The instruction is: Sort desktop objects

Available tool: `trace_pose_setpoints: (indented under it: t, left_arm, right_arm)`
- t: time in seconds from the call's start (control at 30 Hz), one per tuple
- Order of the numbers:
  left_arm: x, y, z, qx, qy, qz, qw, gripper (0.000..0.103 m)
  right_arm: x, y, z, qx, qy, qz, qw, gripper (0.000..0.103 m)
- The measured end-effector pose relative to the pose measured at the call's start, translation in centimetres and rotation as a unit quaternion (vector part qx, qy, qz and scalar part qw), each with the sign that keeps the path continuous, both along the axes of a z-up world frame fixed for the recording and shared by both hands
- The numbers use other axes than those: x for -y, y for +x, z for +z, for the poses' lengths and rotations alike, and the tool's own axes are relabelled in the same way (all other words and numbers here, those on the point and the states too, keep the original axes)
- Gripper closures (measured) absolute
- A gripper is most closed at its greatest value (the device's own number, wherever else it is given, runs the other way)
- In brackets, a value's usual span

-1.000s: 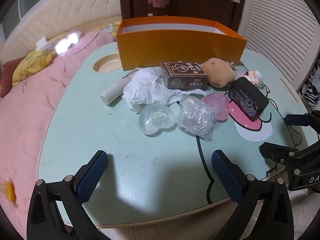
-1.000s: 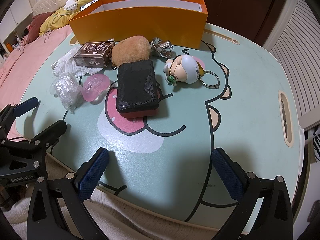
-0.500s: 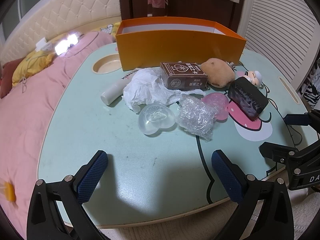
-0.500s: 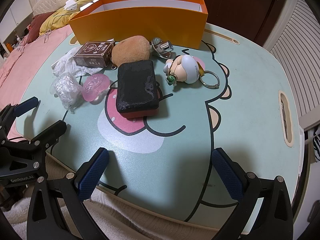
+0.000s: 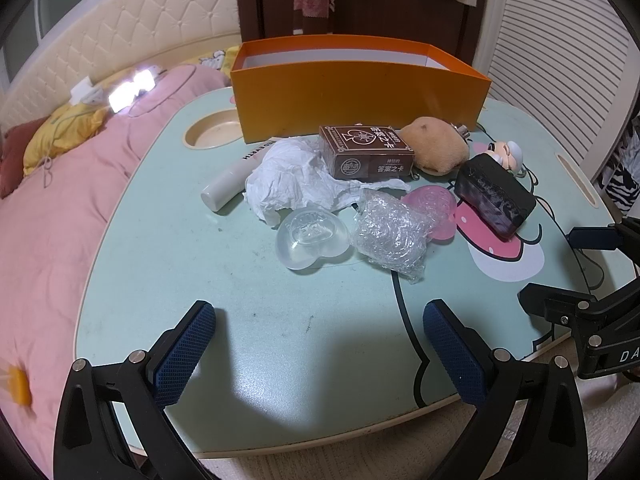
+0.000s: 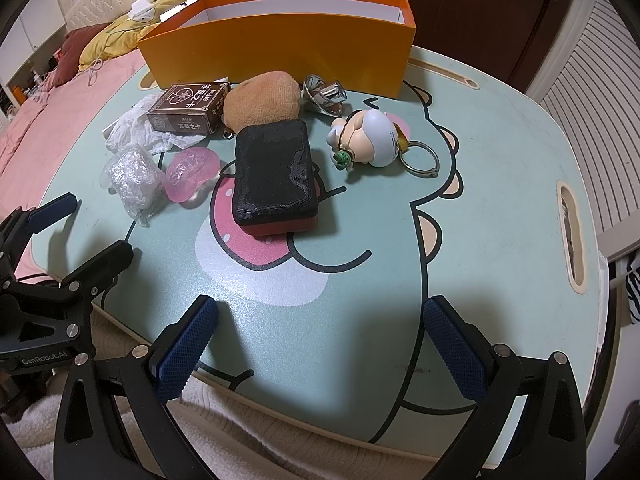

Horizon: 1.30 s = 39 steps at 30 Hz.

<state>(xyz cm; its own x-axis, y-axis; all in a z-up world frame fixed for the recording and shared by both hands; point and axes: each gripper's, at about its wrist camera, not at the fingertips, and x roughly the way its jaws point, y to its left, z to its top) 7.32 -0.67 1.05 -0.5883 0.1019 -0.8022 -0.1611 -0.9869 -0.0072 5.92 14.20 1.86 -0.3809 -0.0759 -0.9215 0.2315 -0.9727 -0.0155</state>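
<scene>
An open orange box point(image 5: 356, 96) point(image 6: 280, 56) stands at the back of a mint cartoon-print table point(image 5: 168, 240) point(image 6: 500, 208). In front of it lie a brown card box point(image 5: 366, 152) point(image 6: 188, 110), a tan plush point(image 5: 436, 148) point(image 6: 262, 100), crumpled white tissue point(image 5: 288, 180), a white tube point(image 5: 230, 182), a clear heart case point(image 5: 310, 236), a wad of clear wrap point(image 5: 390, 234) point(image 6: 130, 176), a pink heart case point(image 5: 434, 210) point(image 6: 192, 174), a black-and-red box point(image 5: 494, 196) point(image 6: 276, 176), a figurine keychain point(image 6: 368, 138) and a chrome knob point(image 6: 326, 94). My left gripper point(image 5: 320, 336) and right gripper point(image 6: 320, 336) hover open over the near edge, holding nothing.
A round cup recess point(image 5: 212, 132) is sunk in the table's back left corner, a slot point(image 6: 572, 236) near its right edge. A pink bed point(image 5: 52, 220) borders the left side. The right gripper's body point(image 5: 592, 320) shows at the left view's right edge.
</scene>
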Motion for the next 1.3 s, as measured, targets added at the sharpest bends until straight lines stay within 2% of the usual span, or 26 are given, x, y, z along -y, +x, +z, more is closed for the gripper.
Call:
trace_pose_setpoints:
  t: [0.6, 0.83, 0.97, 1.07, 1.17, 1.2, 1.23, 1.3]
  left_arm:
    - [0.1, 0.1, 0.0, -0.003, 0.0, -0.005, 1.0, 0.0]
    - [0.5, 0.4, 0.1, -0.012, 0.003, -0.029, 0.9995, 0.0]
    - [2.1, 0.5, 1.4, -0.041, 0.044, -0.023, 0.9979, 0.0]
    - [4.2, 0.4, 3.5, -0.09, 0.087, -0.003, 0.9921, 0.0]
    - [6.1, -0.7, 4.9, -0.124, 0.099, 0.02, 0.9872, 0.002]
    - [6.9, -1.5, 5.2, -0.135, 0.096, 0.027, 0.9858, 0.009]
    - [7.4, -2.4, 5.3, -0.138, 0.093, 0.029, 0.9857, 0.024]
    - [8.0, -4.2, 4.8, -0.124, 0.082, 0.021, 0.9886, 0.038]
  right_arm:
    - [-0.4, 0.1, 0.1, 0.0, 0.0, 0.001, 1.0, 0.0]
    - [-0.4, 0.2, 0.1, -0.001, 0.0, 0.001, 1.0, 0.0]
    - [-0.4, 0.2, 0.1, -0.001, 0.0, 0.001, 1.0, 0.0]
    - [-0.4, 0.3, 0.1, -0.001, 0.0, 0.001, 1.0, 0.0]
    - [-0.3, 0.3, 0.1, -0.001, 0.0, 0.002, 1.0, 0.0]
    - [-0.3, 0.3, 0.1, -0.001, 0.0, 0.003, 1.0, 0.0]
    - [-0.3, 0.4, 0.1, -0.001, 0.0, 0.003, 1.0, 0.0]
    - [-0.3, 0.4, 0.1, -0.002, 0.0, 0.003, 1.0, 0.0]
